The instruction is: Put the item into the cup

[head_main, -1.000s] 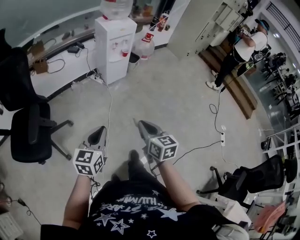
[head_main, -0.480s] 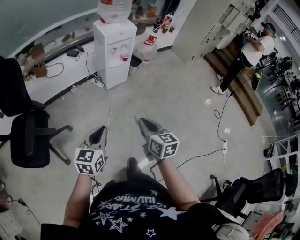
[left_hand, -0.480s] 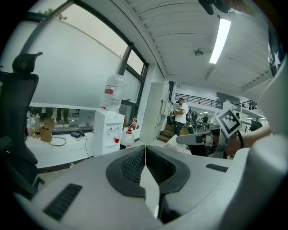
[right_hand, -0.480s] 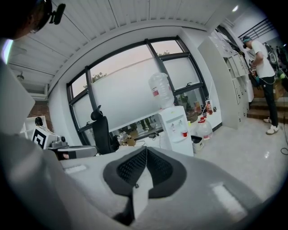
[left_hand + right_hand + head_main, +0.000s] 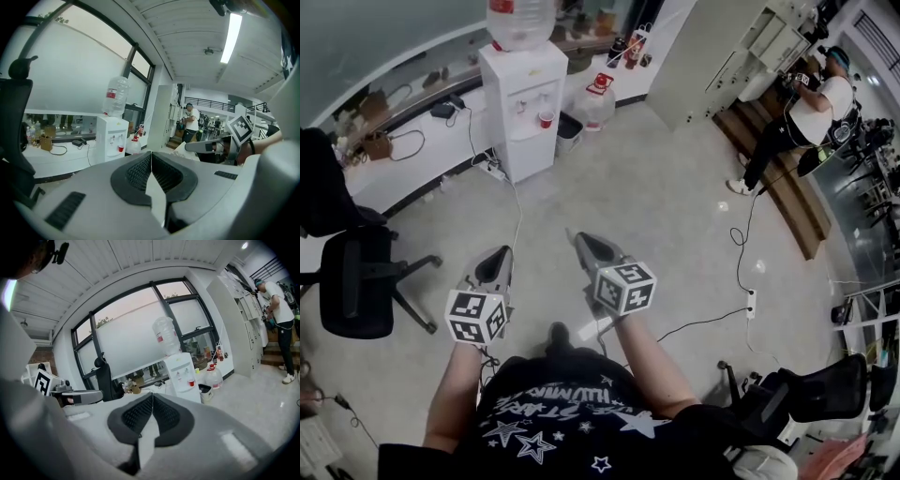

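Shows a red cup (image 5: 546,120) in the tap recess of a white water dispenser (image 5: 525,84), well apart from both grippers. Holds the left hand-held gripper (image 5: 499,255) and right hand-held gripper (image 5: 578,241) side by side above the floor (image 5: 656,197), jaws of each pressed together, gripping nothing. Has a black office chair (image 5: 356,281) at far left.

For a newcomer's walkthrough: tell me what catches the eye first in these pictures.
First, the left gripper and right gripper held out over the floor at centre, both shut on nothing. Next, the white water dispenser at upper left with a red cup at its taps, and a person standing by the wooden steps at upper right.
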A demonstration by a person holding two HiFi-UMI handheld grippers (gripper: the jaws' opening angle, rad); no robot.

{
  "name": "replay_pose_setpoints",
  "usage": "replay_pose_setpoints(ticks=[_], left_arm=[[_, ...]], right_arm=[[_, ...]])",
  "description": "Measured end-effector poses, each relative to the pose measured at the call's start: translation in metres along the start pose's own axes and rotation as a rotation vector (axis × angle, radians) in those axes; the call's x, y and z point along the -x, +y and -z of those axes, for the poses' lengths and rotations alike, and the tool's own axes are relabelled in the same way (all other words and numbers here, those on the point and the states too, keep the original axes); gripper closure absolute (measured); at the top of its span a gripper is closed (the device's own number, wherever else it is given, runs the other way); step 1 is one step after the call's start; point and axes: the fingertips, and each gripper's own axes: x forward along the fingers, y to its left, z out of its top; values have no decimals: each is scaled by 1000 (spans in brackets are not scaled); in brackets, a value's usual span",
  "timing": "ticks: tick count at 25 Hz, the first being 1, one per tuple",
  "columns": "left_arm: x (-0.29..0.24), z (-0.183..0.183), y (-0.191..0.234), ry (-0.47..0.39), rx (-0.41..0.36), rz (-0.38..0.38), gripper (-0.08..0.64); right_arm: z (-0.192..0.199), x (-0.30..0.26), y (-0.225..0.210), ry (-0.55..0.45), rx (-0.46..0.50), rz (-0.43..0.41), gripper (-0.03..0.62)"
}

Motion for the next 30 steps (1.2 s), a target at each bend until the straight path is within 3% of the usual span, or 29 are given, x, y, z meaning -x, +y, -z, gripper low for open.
replay_pose_setpoints(ticks=[5,13,30], left_arm=[[-27,-7,-11,-14,29,-22,551],[-49,-9,-27,-7,52,-45,551],[-105,-17,23,14,104,-28,551]], right_arm=[[-8,0,-27,10,35,-26,591],[-7,3,-55,28,14,-46,591],[-18,-45,-88,64,-15,2,591]])
